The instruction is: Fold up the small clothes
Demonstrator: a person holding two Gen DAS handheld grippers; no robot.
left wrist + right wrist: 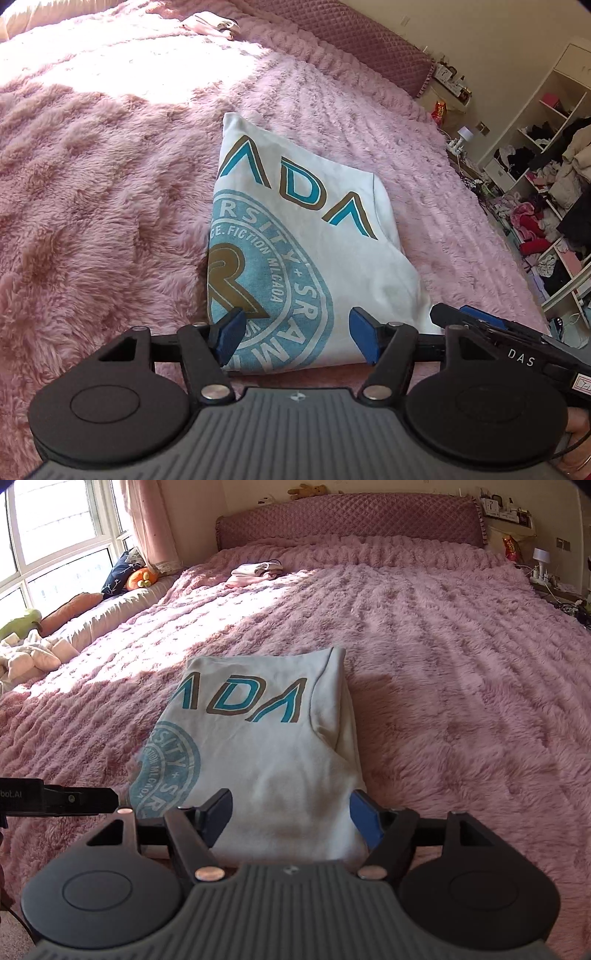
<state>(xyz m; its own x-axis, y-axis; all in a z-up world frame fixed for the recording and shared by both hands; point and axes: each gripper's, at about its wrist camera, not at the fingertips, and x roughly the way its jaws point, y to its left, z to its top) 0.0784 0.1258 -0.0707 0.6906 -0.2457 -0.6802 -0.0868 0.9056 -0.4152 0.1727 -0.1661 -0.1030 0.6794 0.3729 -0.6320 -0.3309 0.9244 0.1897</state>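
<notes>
Both tongs, left (295, 338) and right (291, 818), gape empty over shirt (266, 753); fold looks set. Next, grab near hem at 6 o'clock.

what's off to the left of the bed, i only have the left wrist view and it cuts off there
Observer: A bright window with a pink curtain beside it.
Operator: anything lying along that edge
Observer: Yes, cushions on a ledge: a dark blue floral cushion and an orange plush toy.
Operator: is the pink bundle near the headboard one item
Observer: The small folded pink and white clothes look like a stack of several pieces.
Operator: how does the shirt's right side look
Observer: The folded white printed t-shirt has its sleeve tucked along the right edge; the right gripper has its jaws open over the near hem.
</notes>
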